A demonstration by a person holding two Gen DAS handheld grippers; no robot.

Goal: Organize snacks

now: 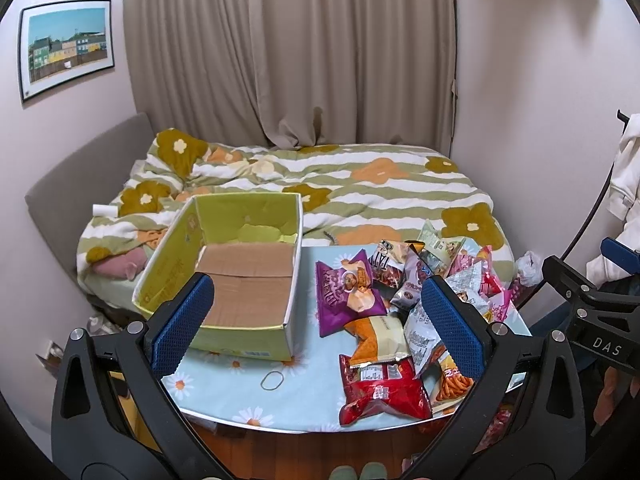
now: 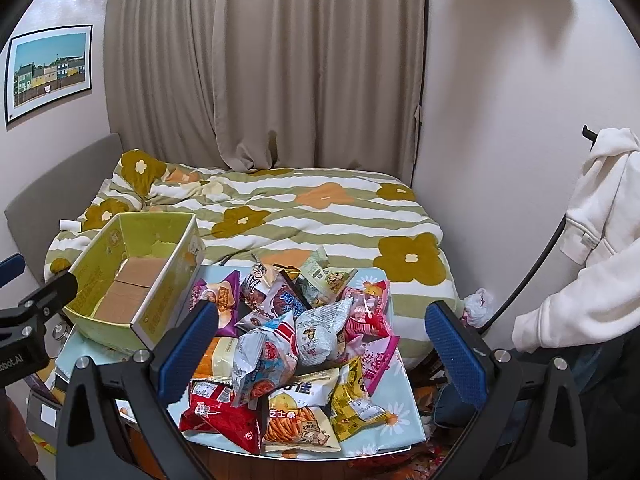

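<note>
An open green cardboard box stands empty on the left of a small table with a daisy cloth; the box also shows in the right wrist view. A pile of snack bags lies on the right: a purple bag, a red bag, an orange-and-cream bag. In the right wrist view the pile includes a red bag, a yellow bag and a pink bag. My left gripper is open and empty above the table. My right gripper is open and empty over the pile.
A rubber band lies on the cloth near the front. A bed with a flowered quilt stands behind the table. Curtains hang at the back. A white hoodie hangs at the right. Wooden floor shows below the table's front edge.
</note>
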